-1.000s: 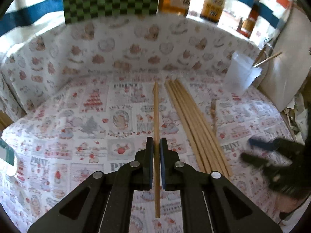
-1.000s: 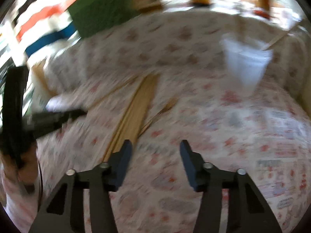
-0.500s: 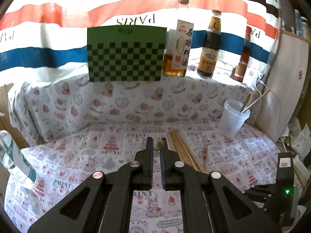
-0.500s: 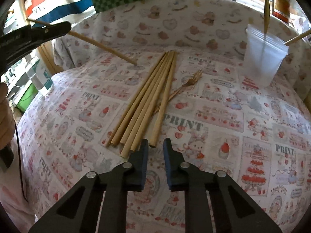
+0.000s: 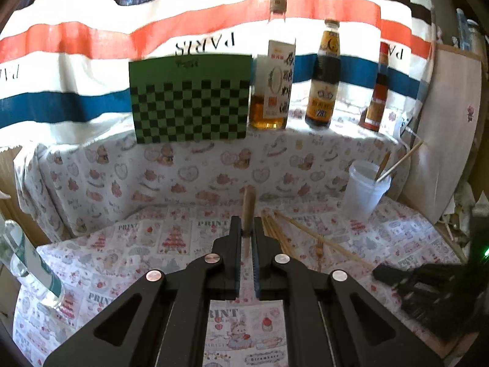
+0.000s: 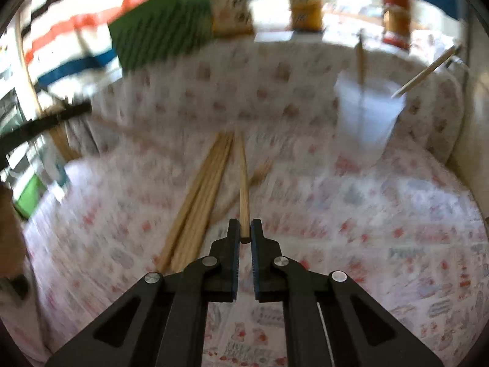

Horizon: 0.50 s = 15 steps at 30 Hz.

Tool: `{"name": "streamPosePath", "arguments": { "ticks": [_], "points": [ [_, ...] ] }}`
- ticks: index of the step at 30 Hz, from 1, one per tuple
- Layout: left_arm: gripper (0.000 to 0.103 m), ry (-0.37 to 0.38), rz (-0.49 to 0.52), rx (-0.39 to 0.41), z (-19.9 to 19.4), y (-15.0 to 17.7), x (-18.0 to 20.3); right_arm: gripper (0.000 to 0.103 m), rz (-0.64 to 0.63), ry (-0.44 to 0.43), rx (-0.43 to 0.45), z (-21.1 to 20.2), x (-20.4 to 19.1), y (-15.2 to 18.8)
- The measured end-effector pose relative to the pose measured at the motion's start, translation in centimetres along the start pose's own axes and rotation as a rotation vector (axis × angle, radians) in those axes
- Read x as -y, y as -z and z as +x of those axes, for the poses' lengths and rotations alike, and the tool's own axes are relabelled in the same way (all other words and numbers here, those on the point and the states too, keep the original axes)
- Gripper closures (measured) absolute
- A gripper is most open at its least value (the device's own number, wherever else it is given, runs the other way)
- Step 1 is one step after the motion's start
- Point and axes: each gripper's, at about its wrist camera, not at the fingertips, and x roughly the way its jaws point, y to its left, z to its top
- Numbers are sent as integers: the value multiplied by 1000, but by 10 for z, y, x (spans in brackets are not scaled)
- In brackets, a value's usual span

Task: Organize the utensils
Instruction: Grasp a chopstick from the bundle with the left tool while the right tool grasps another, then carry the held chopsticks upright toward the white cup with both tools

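While both tools grip a chopstick apiece, the loading step is in hand.
Left tool (image 5: 247,232) clamps a lifted chopstick (image 5: 248,205); right tool (image 6: 245,229) is closing on another chopstick (image 6: 243,189) beside the bench pile (image 6: 198,195). Next: carry both into the cup (image 5: 363,189).

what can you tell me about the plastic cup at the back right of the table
The plastic cup is a translucent, whitish tumbler, wider at the rim than at the base, standing upright on the printed tablecloth near the far right corner, by the cloth-covered back wall. Two thin wooden utensils lean inside it, their tops sticking out above the rim. It stands apart from the loose chopsticks on the table, and neither gripper touches it.
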Motion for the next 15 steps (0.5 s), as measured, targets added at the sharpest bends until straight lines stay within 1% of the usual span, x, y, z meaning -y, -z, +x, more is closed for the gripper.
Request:
{"name": "streamPosePath", "arguments": {
  "ticks": [5,8,15],
  "points": [
    [98,-24,32,47,-10,-16,8,95,-9,6,158,-51,3,-37],
    [98,-13,30,56,-13,-25,12,95,12,10,237,-73,8,-56],
    [98,22,28,54,-6,-45,24,95,18,28,347,-104,23,-94]
  ]
}}
